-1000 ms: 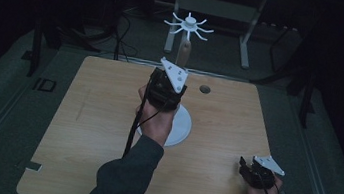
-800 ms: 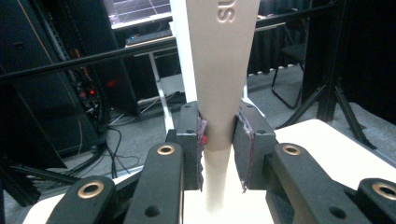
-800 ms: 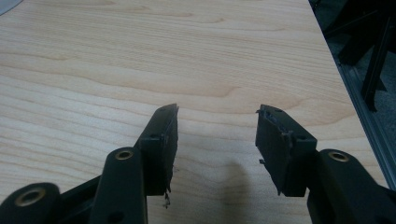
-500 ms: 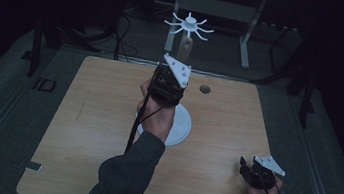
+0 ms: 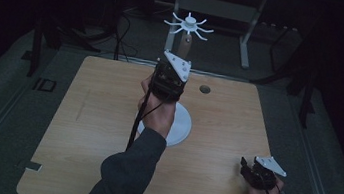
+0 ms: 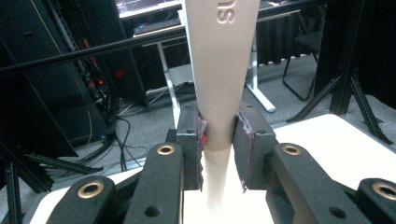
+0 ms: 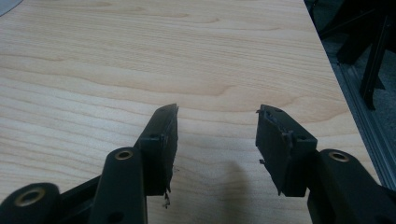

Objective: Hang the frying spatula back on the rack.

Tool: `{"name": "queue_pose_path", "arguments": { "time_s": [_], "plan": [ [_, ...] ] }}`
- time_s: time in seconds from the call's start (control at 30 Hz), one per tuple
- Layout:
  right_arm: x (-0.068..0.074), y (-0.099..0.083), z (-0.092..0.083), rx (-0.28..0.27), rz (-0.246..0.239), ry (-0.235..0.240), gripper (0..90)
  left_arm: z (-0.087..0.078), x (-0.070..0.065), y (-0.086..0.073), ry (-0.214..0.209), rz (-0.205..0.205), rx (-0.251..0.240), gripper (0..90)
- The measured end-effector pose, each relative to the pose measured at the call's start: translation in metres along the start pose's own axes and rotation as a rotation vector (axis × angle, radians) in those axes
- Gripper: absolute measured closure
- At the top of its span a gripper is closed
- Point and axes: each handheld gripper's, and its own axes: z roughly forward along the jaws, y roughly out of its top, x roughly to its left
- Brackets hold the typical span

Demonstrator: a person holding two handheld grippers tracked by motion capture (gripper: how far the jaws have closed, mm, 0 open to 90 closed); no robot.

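Beige, upright post [image 6: 223, 70] stands clamped between the left gripper [image 6: 219, 140] pads, long axis vertical; the right gripper [image 7: 217, 140], well right of it, gapes empty over the counter [image 7: 140, 60].

the surface [image 5: 82, 115] is pale wood with a fine flowing grain, clearest in the right gripper view. at the centre of the high view sits a white round base [image 5: 182, 126], and a beige post [image 6: 223, 70] with raised letters fills the top middle of the left gripper view. the white spoked top [image 5: 188, 24] shows at upper centre. each hand-held gripper is black with brass-coloured rivets: left hand-held gripper [image 6: 219, 140], right hand-held gripper [image 7: 215, 135]. the sleeve [image 5: 124, 176] is dark grey.
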Motion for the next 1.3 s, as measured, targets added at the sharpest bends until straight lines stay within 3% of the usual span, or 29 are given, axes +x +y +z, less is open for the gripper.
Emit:
{"name": "queue_pose_path", "arguments": {
  "time_s": [0.4,0.9,1.07,1.3],
  "plan": [
    [-0.001,0.000,-0.001,-0.001,0.007,-0.002,48.4,0.008,0.001,-0.001,-0.003,-0.007,0.032,73.7],
    [0.000,-0.001,0.000,0.004,-0.001,-0.001,48.3,0.004,0.001,-0.006,-0.014,0.015,0.016,71.7],
    [0.000,-0.001,0.000,0.004,0.000,-0.001,48.2,0.000,0.003,-0.007,-0.038,-0.003,0.017,69.5],
    [0.000,-0.001,0.000,0.004,-0.001,-0.001,48.2,-0.003,0.001,-0.010,-0.053,0.005,0.012,66.5]
  ]
}}
